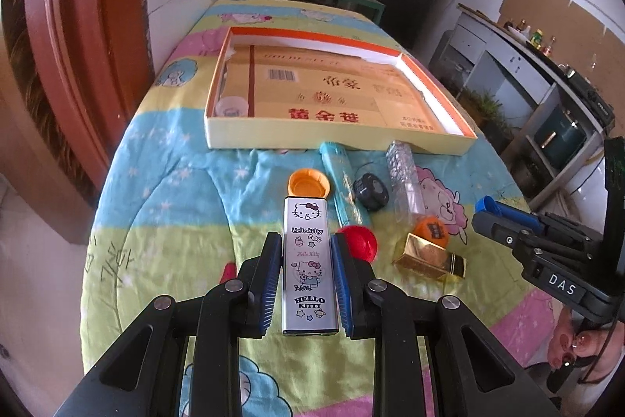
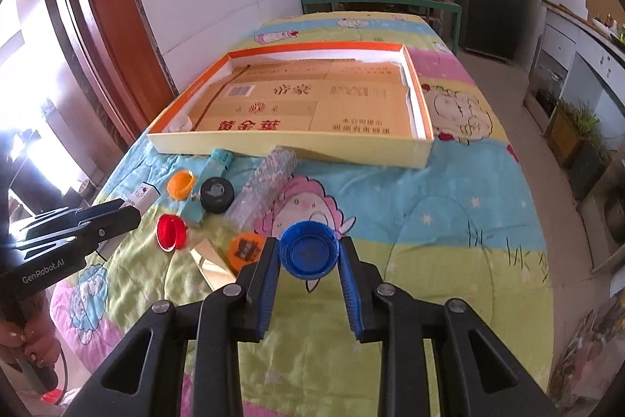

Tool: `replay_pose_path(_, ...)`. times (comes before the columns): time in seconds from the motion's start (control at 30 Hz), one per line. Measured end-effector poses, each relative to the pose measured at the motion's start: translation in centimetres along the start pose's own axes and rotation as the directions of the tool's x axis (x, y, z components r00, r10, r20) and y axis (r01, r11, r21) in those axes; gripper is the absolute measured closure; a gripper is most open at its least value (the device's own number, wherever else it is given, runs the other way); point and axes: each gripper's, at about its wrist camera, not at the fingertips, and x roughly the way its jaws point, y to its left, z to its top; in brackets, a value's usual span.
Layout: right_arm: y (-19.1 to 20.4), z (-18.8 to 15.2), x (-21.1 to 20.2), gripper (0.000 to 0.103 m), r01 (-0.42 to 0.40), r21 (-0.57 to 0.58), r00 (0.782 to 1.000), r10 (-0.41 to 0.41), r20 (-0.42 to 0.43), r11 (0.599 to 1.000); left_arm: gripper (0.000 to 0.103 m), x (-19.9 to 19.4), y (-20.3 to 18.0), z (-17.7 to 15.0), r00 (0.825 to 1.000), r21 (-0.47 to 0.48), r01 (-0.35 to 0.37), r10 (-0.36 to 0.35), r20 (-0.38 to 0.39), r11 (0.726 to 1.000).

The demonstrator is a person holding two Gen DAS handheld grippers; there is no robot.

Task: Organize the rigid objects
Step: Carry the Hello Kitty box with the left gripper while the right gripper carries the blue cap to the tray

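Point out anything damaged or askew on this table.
The tray's white inner lining is torn ragged along the far wall. A white cap already sits in its near-left corner. Otherwise just unsorted clutter.

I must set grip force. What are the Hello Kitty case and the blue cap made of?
Hello Kitty case: probably tin-plated metal, glossy; mirror-like silver faces with printed pictures. Blue cap: likely hard plastic, semi-gloss; ribbed rim, solid colour.
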Motion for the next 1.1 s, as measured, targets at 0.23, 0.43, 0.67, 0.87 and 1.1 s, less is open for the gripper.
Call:
replay_pose_path(0.23, -0.1, -0.3, -0.3, 0.073, 0.008, 0.012, 1.000, -0.008, 0.002, 1.000, 0.077, -0.1, -0.1, -0.4, 1.000, -0.001, -0.006, 0.006, 0.003, 1.000)
replay_pose_path(0.43, 0.1, 2.5, -1.0, 0.072, 0.013, -0.013, 0.999, -0.013, 0.053, 1.000, 0.077, -1.0, -1.2, 3.3, 0.997, 0.027, 0.003, -0.005, 0.072, 1.000)
replay_pose_path(0.67, -0.5, 8.4, 0.3, 0.073, -0.006, -0.024, 0.995, 0.009, 0.102, 1.000, 0.076, 0.4, -3.1, 10.1, 0.994, 0.061, 0.010, -0.017, 0.111, 0.998)
replay_pose_path(0.87, -2.7, 12.8, 4.1, 0.073, 0.005, -0.002, 0.997, -0.005, 0.075, 1.000, 0.077, 4.0, -3.9, 15.3, 0.994, 0.061, -0.002, -0.005, 0.106, 0.998)
replay_pose_path(1.1, -4.2, 14.7, 8.9, 0.073, -0.002, 0.024, 1.000, 0.002, 0.003, 1.000, 0.077, 9.1, -3.0, 17.7, 0.998, 0.028, -0.040, 0.038, 0.059, 0.999)
